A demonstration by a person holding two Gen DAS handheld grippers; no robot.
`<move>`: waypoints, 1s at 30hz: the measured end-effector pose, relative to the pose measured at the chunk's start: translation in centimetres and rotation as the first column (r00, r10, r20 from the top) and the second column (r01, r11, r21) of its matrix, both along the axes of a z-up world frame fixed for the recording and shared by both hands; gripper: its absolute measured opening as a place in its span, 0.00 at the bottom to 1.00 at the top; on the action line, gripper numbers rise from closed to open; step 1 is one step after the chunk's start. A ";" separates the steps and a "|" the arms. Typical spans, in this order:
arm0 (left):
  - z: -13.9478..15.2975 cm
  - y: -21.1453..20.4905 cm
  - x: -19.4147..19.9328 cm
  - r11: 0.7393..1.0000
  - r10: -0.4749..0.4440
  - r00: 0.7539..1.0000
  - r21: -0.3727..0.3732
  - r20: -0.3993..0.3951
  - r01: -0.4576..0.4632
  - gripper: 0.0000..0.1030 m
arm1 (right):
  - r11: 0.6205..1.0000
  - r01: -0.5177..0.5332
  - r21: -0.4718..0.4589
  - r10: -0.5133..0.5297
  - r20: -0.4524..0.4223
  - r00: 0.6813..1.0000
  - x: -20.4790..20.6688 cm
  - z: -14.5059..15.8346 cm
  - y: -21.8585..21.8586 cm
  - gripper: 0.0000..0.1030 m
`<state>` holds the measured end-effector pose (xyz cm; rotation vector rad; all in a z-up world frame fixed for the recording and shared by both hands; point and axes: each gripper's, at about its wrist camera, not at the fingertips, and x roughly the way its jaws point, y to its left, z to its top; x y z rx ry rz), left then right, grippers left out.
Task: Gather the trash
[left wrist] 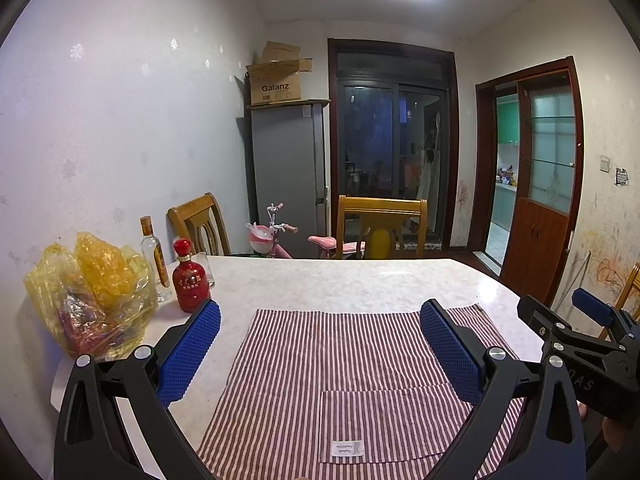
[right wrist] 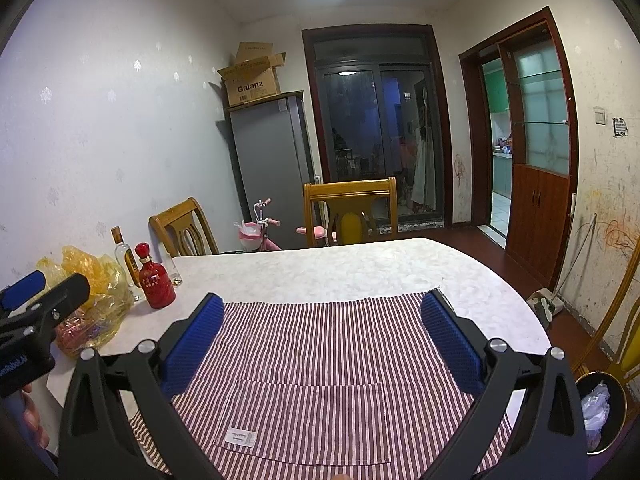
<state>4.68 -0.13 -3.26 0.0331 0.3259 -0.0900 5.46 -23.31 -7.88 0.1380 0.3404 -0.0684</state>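
Observation:
A red-and-white striped cloth (left wrist: 340, 372) lies on the pale marble table (left wrist: 332, 280); it also shows in the right wrist view (right wrist: 320, 360). My left gripper (left wrist: 320, 320) is open and empty above the cloth. My right gripper (right wrist: 324, 316) is open and empty above the cloth too, and shows at the right edge of the left wrist view (left wrist: 568, 312). A crumpled yellow plastic bag (left wrist: 88, 292) sits at the table's left edge. A black trash bin (right wrist: 600, 412) with a plastic bag in it stands on the floor at the right.
A red bottle (left wrist: 190, 280), a clear bottle (left wrist: 154, 256) and a glass (left wrist: 204, 268) stand beside the yellow bag. Two wooden chairs (left wrist: 380, 224) stand at the far side. A pink child's bike (left wrist: 272, 236), a grey fridge (left wrist: 288, 168) and a doorway (left wrist: 496, 172) are behind.

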 end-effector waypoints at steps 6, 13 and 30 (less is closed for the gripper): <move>0.0 0.0 0.1 1.000 0.001 1.000 0.000 -0.001 -0.001 0.94 | 1.000 0.000 -0.002 0.000 0.000 1.000 0.1 -0.1 0.0 0.96; -0.1 0.0 0.5 1.000 -0.006 1.000 -0.003 -0.006 0.006 0.94 | 1.000 -0.001 -0.002 0.001 0.000 1.000 0.1 -0.1 -0.1 0.96; -0.2 0.0 0.8 1.000 -0.013 1.000 -0.002 -0.004 0.013 0.94 | 1.000 0.002 -0.005 -0.002 -0.001 1.000 0.2 -0.1 -0.5 0.96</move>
